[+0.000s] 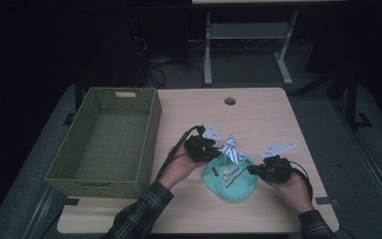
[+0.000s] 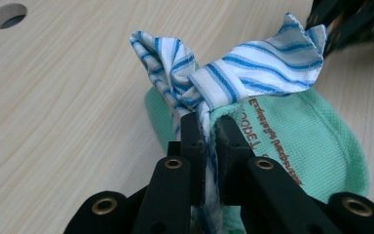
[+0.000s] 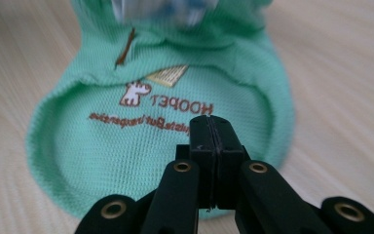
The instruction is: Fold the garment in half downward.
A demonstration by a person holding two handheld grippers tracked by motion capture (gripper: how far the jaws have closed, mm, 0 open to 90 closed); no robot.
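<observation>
Looking down from the high view, the small green garment lies flat on the desk toward its near edge, right of the middle, well apart from the woven basket on the left side. The left gripper sits at the garment's far left end and the right gripper at its right rim. In the left gripper view the jaws are clenched on the fabric just below the striped collar — striped cloth and green edge are pinched together between the pads. In the right gripper view the jaws are pressed together at the near hem of the garment, over the printed lettering; I judge they grasp a thin fold of the knit, though the cloth between them is hard to make out. The thing looks light, soft and limp — it will sag and fold when lifted, not slip much and not break. The good places to hold are the collar seam and the hem, where the fabric is doubled.
</observation>
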